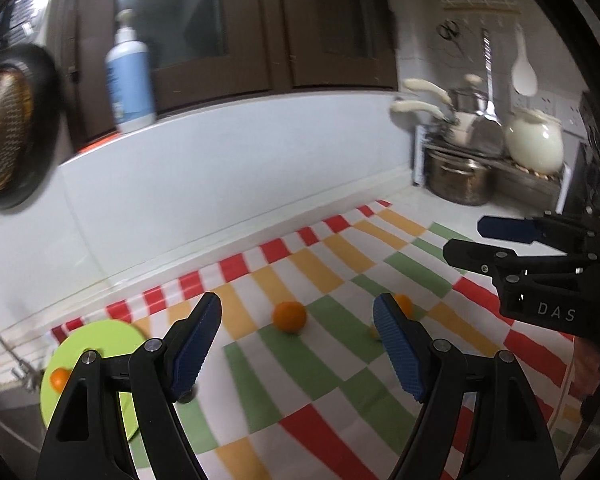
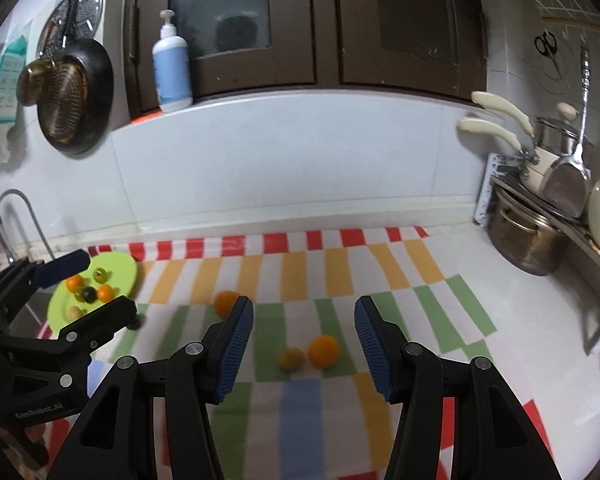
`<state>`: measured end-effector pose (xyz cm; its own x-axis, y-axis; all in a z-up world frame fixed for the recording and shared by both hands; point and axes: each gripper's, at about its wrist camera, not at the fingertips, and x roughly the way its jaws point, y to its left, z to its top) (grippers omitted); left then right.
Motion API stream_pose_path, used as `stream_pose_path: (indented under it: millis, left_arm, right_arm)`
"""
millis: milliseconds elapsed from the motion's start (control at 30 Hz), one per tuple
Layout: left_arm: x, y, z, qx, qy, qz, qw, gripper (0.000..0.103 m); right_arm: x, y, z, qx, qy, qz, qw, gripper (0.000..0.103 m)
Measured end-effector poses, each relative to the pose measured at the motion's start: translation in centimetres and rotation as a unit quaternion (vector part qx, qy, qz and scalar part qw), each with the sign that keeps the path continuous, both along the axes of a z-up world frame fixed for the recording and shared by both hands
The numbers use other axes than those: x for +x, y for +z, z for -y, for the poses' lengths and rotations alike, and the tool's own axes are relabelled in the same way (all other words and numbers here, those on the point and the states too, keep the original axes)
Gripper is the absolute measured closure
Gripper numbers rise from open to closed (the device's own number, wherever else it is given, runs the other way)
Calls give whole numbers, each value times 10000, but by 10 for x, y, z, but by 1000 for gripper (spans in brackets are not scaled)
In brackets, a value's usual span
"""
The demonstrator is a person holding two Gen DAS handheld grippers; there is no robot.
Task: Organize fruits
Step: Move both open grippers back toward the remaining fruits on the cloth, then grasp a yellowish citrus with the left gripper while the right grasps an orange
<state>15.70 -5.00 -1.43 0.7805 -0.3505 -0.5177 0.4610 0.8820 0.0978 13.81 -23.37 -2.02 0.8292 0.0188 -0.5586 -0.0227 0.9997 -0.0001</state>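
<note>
Holding five small fruits, two of them orange and one dark, the green plate (image 2: 120, 270) sits at the left of the right wrist view on a checked cloth (image 2: 300, 268) over the white worktop (image 2: 500, 280), with pots (image 2: 524, 236) at the right. One orange (image 2: 323, 351) and a yellowish fruit (image 2: 290, 359) lie between the right claw (image 2: 304, 344) tips, its jaws apart. Another orange (image 1: 289, 317) lies ahead of the left claw (image 1: 296, 344), also spread
</note>
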Motion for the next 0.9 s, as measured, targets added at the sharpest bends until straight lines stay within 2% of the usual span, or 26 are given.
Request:
stream_pose_path:
  millis: [167, 300, 533, 667, 800, 900]
  left_arm:
    - [5, -13, 23, 216, -423, -72, 9988, 25]
    - [9, -26, 39, 469, -708, -124, 9963, 26]
    - [19, -45, 59, 800, -1202, -124, 9894, 36]
    - [29, -58, 67, 938, -1414, -230, 9852, 47]
    - [41, -75, 73, 955, -1623, -516, 9808, 52]
    - [45, -84, 76, 1022, -1765, -574, 9773, 57]
  right_arm:
    - [1, -9, 13, -215, 112, -123, 9996, 49]
    - [4, -19, 15, -660, 451, -276, 9964, 49]
    - [17, -40, 15, -1369, 1138, -472, 9829, 49]
    - [26, -56, 13, -1660, 1611, -584, 9711, 49]
    - [38, -72, 15, -1706, 1894, -790, 9637, 49]
    - [44, -81, 15, -1754, 2029, -858, 9595, 49]
